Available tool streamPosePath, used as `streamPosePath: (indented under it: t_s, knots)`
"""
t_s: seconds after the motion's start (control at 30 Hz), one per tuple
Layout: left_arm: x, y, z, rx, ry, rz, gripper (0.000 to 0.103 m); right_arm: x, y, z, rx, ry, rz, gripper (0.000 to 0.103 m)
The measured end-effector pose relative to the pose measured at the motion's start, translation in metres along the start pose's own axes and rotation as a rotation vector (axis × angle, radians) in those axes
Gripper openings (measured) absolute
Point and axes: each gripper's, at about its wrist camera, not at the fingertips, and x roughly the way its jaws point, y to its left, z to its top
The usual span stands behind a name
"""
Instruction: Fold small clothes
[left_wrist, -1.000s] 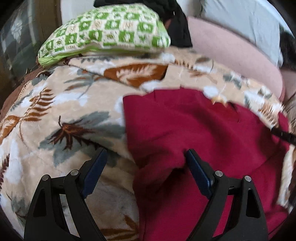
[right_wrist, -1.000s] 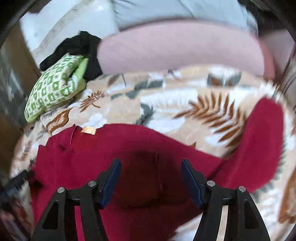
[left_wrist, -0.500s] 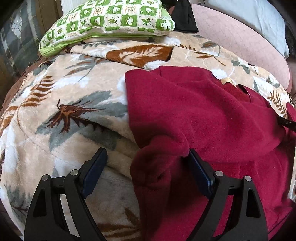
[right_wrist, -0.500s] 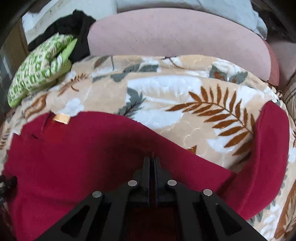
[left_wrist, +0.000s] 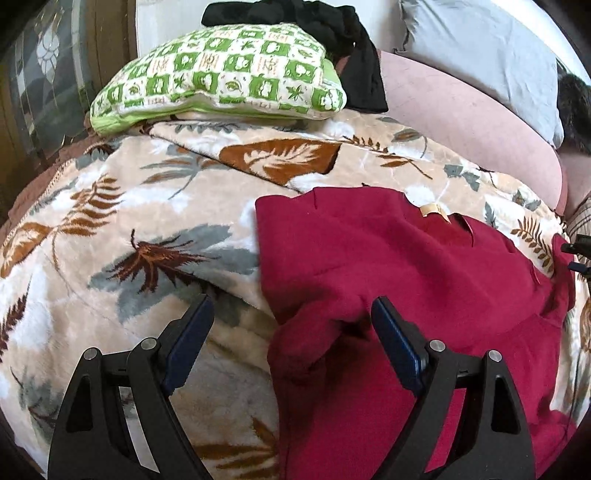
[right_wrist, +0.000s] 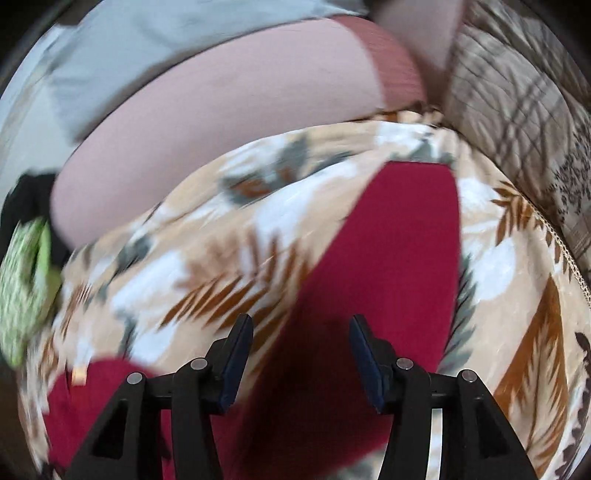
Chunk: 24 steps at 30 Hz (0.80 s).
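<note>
A dark red fleece top (left_wrist: 406, 266) lies on a leaf-patterned blanket (left_wrist: 147, 229), with a tan label (left_wrist: 432, 210) at its neck. My left gripper (left_wrist: 291, 325) is open over the top's near left edge, where the cloth is bunched between the fingers. In the blurred right wrist view my right gripper (right_wrist: 301, 343) is open above one red sleeve (right_wrist: 399, 240) that stretches away across the blanket. The tip of the right gripper shows at the far right edge of the left wrist view (left_wrist: 580, 251).
A green checked pillow (left_wrist: 221, 77) and black clothing (left_wrist: 351, 55) lie at the back left. A pink cushion (left_wrist: 480, 122) and a grey pillow (left_wrist: 480, 51) run along the back. A brown plaid cover (right_wrist: 517, 92) is at the right.
My right gripper was shut on the red top half a second ago; it is open now and has swung right over the sleeve. My left gripper has stayed open at the left edge.
</note>
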Motion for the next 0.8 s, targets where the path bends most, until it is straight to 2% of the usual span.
streamPosePath:
  t_s: [0.13,0.23,0.3,0.33,0.43,0.5,0.57,0.63,0.73,0.8]
  knots:
    - [0.002,-0.004,-0.002,0.019,-0.003,-0.004,0.087,0.026,-0.007,0.024,0.033,-0.002,-0.072,0.053]
    - [0.005,-0.006,-0.002,0.039,-0.005,0.002,0.087,0.039,-0.008,0.035,0.041,-0.014,-0.086,0.053]
    - [0.009,-0.006,-0.004,0.044,0.007,0.006,0.087,0.050,-0.005,0.042,0.024,0.000,-0.103,0.057]
    - [0.011,-0.006,-0.004,0.045,0.013,0.006,0.087,0.054,-0.003,0.044,0.007,0.001,-0.098,0.062]
    - [0.014,-0.006,-0.005,0.049,0.020,0.015,0.087,0.063,0.004,0.048,-0.047,0.016,-0.147,0.064]
    - [0.014,-0.006,-0.005,0.046,0.020,0.012,0.087,0.062,0.002,0.046,-0.061,0.008,-0.174,0.054]
    - [0.014,-0.005,-0.004,0.042,0.016,0.008,0.087,0.057,-0.009,0.043,-0.055,-0.005,-0.174,0.024]
    - [0.012,-0.004,-0.004,0.037,0.011,0.005,0.087,0.049,-0.029,0.038,-0.005,-0.003,-0.109,0.010]
    - [0.007,-0.002,-0.002,0.023,-0.004,0.006,0.087,0.026,-0.051,0.031,0.070,-0.037,0.046,0.006]
    - [0.003,0.002,0.000,0.005,-0.014,0.001,0.087,-0.001,-0.049,0.024,0.038,-0.082,0.159,0.006]
